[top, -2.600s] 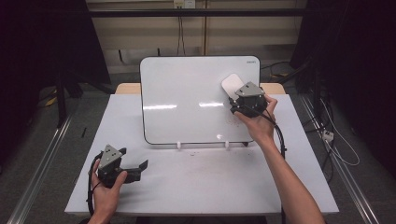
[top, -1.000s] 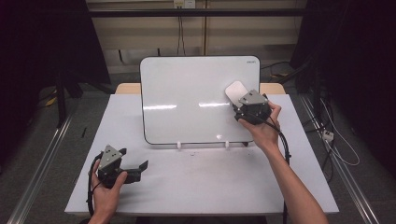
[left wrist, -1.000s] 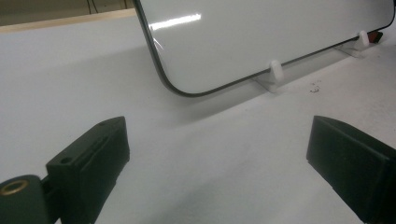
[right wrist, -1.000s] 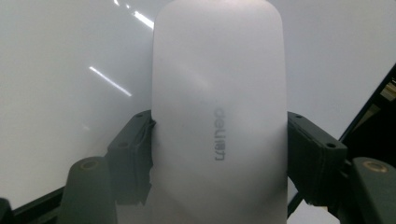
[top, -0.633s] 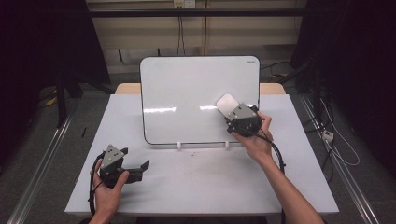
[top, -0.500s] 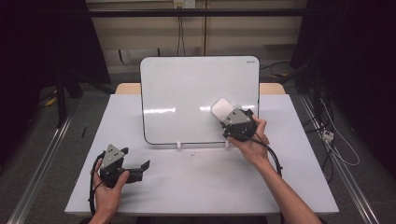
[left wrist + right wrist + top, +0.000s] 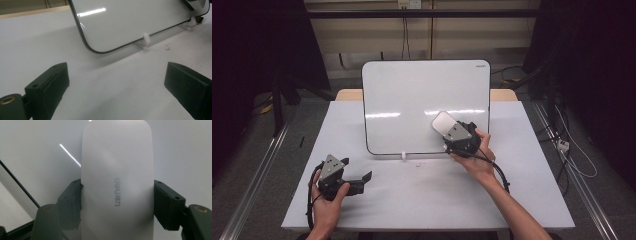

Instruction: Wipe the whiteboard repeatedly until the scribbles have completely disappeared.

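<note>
meanwhile the right tool (image 7: 451, 131) is clamping a white eraser (image 7: 117, 182) against the whiteboard (image 7: 412, 100) at its 5 o'clock corner; the left tool (image 7: 362, 178) is gaping wide, empty, over the counter (image 7: 422, 200).

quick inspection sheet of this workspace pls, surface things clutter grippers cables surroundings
surface: white table, a few dark specks in front of the board.
job's things: whiteboard propped upright on small white feet, its face blank; white eraser held flat against its lower right.
clutter: nothing seen.
grippers: left gripper open, low over the table's near left, holding nothing; right gripper shut on the eraser's sides.
cables: a black cable trails from the right gripper along the forearm; loose cables on the floor at right.
surroundings: dark curtains at both sides, pale wall behind.
</note>
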Demonstrator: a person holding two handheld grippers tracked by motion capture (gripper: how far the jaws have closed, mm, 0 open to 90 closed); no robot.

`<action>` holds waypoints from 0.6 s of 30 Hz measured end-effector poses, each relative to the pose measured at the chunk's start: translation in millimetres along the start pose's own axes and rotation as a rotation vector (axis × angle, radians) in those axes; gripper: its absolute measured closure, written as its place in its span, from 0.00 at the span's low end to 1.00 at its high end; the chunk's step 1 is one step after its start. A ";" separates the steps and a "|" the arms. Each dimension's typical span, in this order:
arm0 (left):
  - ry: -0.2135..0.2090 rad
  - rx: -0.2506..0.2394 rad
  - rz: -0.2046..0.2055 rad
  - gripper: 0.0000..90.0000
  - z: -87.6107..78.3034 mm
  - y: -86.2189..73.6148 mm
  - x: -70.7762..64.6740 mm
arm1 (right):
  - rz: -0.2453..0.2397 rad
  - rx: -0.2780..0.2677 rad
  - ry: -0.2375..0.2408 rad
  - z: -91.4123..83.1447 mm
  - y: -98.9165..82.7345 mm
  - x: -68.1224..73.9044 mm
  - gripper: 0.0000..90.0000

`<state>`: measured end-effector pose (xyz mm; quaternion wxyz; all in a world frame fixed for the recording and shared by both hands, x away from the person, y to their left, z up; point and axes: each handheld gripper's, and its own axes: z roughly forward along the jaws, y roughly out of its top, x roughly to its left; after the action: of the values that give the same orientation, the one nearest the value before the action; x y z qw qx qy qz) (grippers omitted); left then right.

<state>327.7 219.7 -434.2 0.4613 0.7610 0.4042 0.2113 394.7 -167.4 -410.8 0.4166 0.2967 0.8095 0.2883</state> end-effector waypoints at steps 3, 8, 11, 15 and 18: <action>0.000 -0.001 0.000 0.07 -0.5 0.5 0.3 | 0.034 0.005 -0.015 -1.4 -2.2 -13.2 0.35; 0.001 -0.003 0.007 0.07 -1.7 0.8 -1.0 | 0.119 0.003 -0.048 -4.3 -6.8 -42.8 0.35; 0.004 0.002 0.004 0.07 -1.9 0.3 0.3 | 0.144 0.005 -0.063 -5.9 -8.7 -55.8 0.35; 0.004 0.003 0.007 0.06 -1.6 0.4 0.2 | 0.183 0.003 -0.073 -7.0 -10.2 -68.3 0.35; 0.002 -0.001 0.002 0.06 -1.0 0.5 -0.7 | 0.177 -0.004 -0.095 -7.9 -11.2 -63.7 0.35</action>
<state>326.9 219.6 -433.2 0.4610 0.7610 0.4037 0.2129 415.7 -222.4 -382.8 0.4279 0.3794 0.7591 0.3111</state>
